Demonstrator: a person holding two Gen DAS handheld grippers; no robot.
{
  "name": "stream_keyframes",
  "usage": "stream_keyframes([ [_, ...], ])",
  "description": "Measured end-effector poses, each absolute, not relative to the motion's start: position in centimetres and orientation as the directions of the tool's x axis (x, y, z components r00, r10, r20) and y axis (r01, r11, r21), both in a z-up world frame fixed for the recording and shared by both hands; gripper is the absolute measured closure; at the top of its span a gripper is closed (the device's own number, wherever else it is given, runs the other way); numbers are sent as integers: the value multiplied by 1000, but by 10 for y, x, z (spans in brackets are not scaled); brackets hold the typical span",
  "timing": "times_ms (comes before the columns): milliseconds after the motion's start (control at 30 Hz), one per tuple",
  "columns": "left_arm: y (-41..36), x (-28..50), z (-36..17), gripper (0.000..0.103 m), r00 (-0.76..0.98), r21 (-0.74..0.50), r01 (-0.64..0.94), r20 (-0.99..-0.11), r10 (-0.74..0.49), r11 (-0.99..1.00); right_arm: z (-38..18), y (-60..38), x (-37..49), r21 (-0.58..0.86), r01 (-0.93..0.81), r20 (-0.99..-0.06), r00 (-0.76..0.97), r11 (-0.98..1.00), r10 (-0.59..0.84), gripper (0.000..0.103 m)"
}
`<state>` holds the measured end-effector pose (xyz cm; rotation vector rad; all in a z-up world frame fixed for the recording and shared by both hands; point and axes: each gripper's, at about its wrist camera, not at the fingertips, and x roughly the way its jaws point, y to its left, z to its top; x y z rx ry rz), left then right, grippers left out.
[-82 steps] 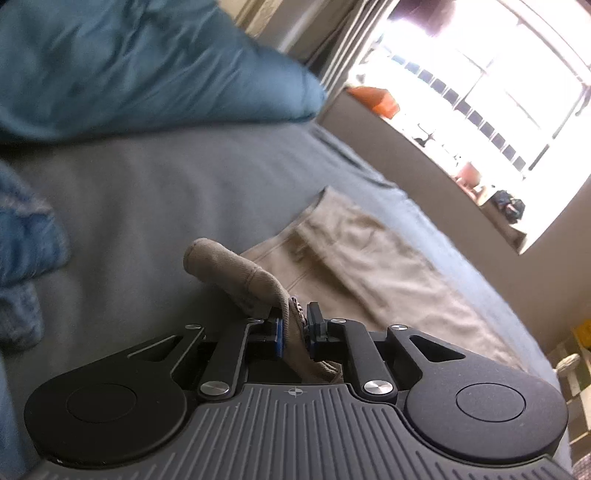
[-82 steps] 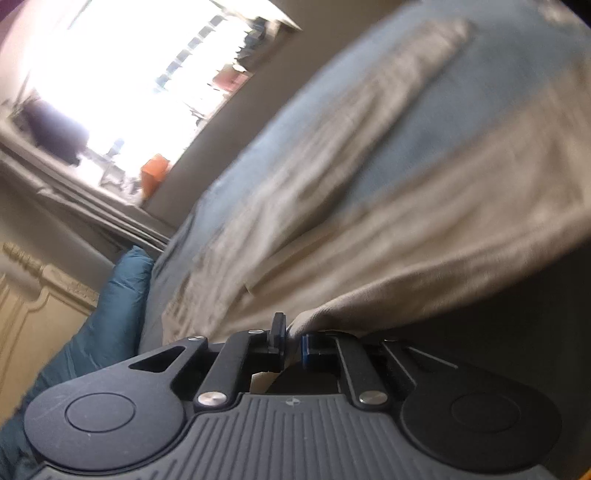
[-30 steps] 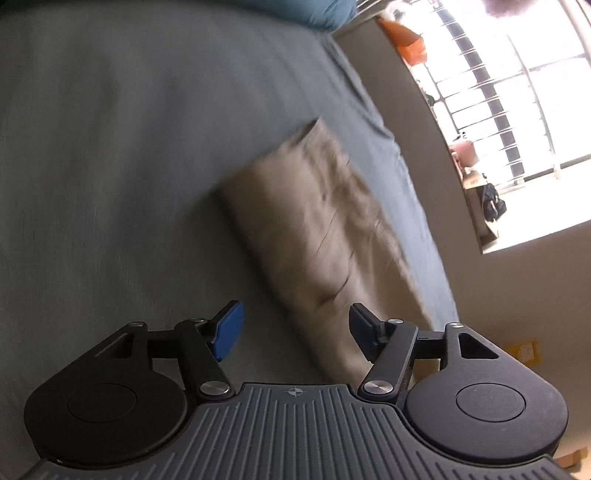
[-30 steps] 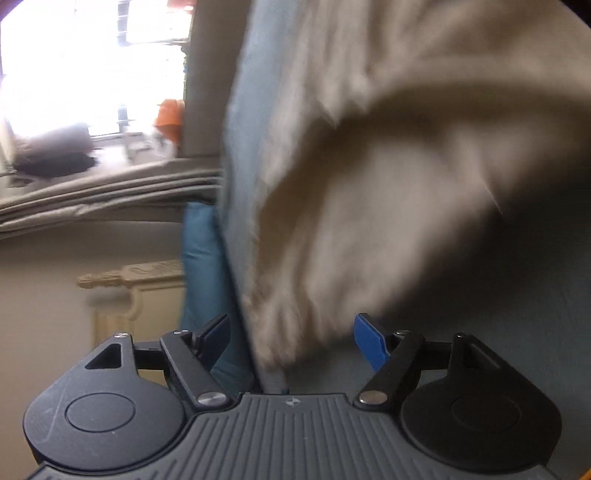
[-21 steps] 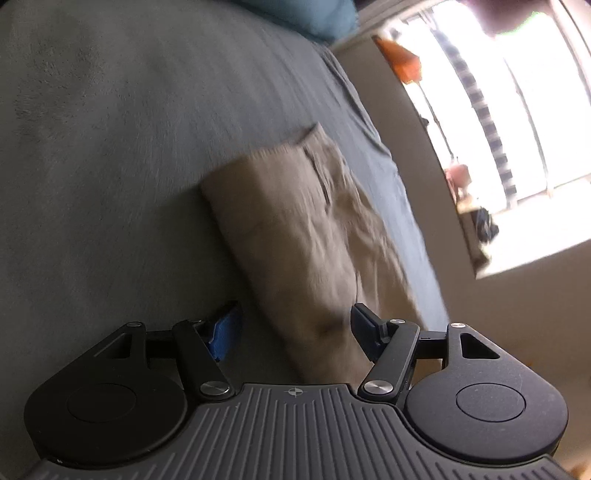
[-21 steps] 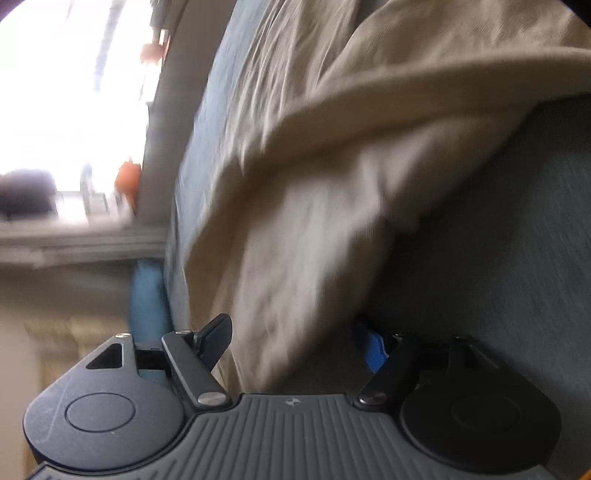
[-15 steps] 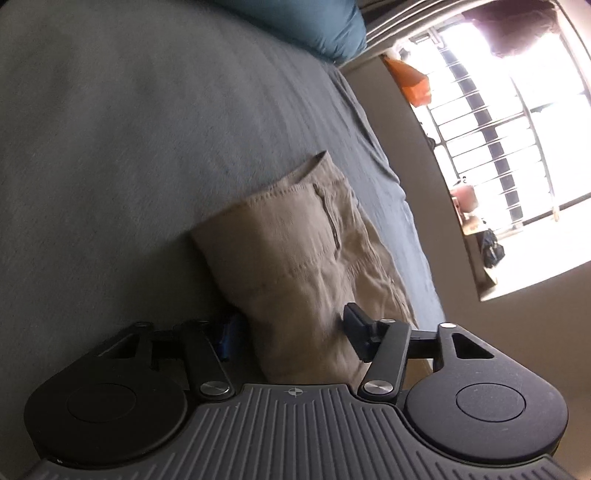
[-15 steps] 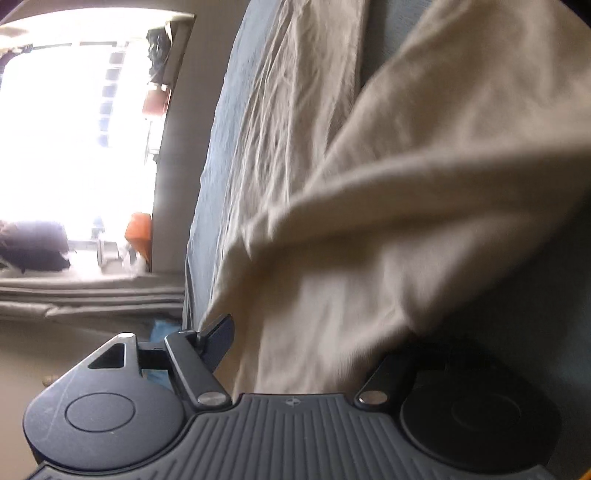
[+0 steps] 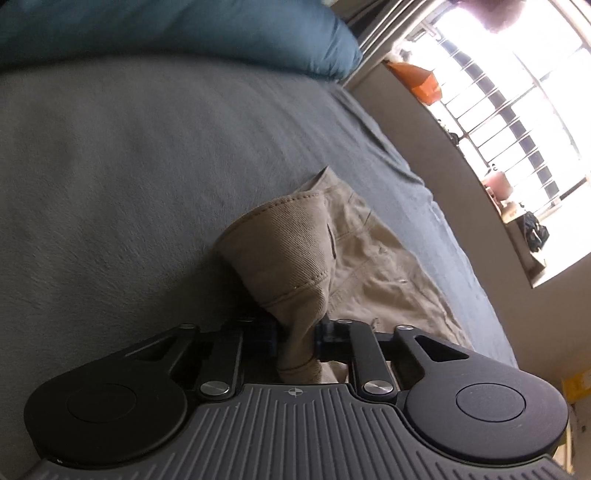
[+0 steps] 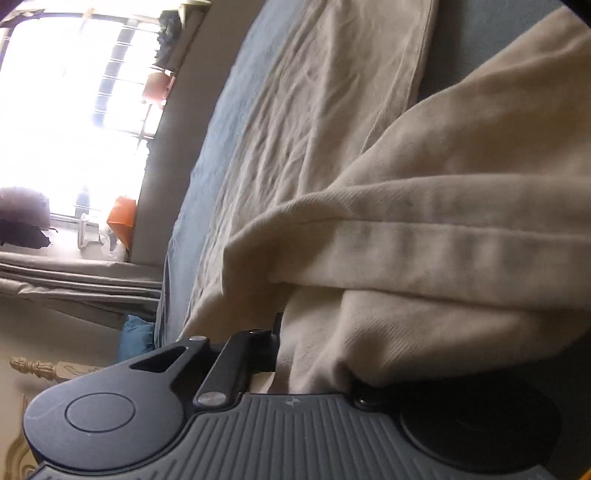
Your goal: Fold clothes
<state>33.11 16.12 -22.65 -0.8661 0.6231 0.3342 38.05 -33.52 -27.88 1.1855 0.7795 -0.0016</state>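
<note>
Grey bedsheet (image 9: 147, 177) fills most of both views, with a barred window (image 9: 517, 92) at the bed's far side and a teal pillow (image 9: 166, 26) at the head. Khaki trousers (image 9: 369, 266) lie flat on the sheet, running alongside the window wall.

Left gripper (image 9: 295, 338): jaws have just been closing and now pinch a stitched hem edge of the trousers; the cloth bunches up into a raised fold right above the pads.

Right gripper (image 10: 295, 354): jaws have just been closing too, narrow now, clamped on another part of the trousers (image 10: 424, 240). Its right finger is buried under draped cloth; only the left finger (image 10: 236, 354) shows. A thick folded hem band hangs across that view, and 1 flat leg stretches away toward the window (image 10: 74, 92).
</note>
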Motion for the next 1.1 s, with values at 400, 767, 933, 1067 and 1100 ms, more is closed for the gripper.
stream_keyframes([
  [400, 187, 232, -192, 91, 768, -605, -534, -639, 40, 591, -252, -318, 332, 824, 357, -558, 642, 440, 525, 98],
  [767, 197, 135, -215, 77, 617, -463, -619, -787, 27, 634, -255, -321, 283, 731, 475, -660, 306, 490, 686, 71],
  [933, 193, 114, -202, 57, 622, -466, -557, -783, -26, 687, -212, -338, 241, 705, 349, -706, 262, 617, 658, 47],
  [1067, 183, 88, -197, 56, 624, -474, -457, -774, -108, 753, -164, -341, 221, 666, 195, -743, 255, 720, 619, 38],
  [1100, 178, 85, -195, 56, 628, -467, -435, -770, -112, 769, -152, -341, 215, 660, 156, -745, 257, 735, 615, 38],
])
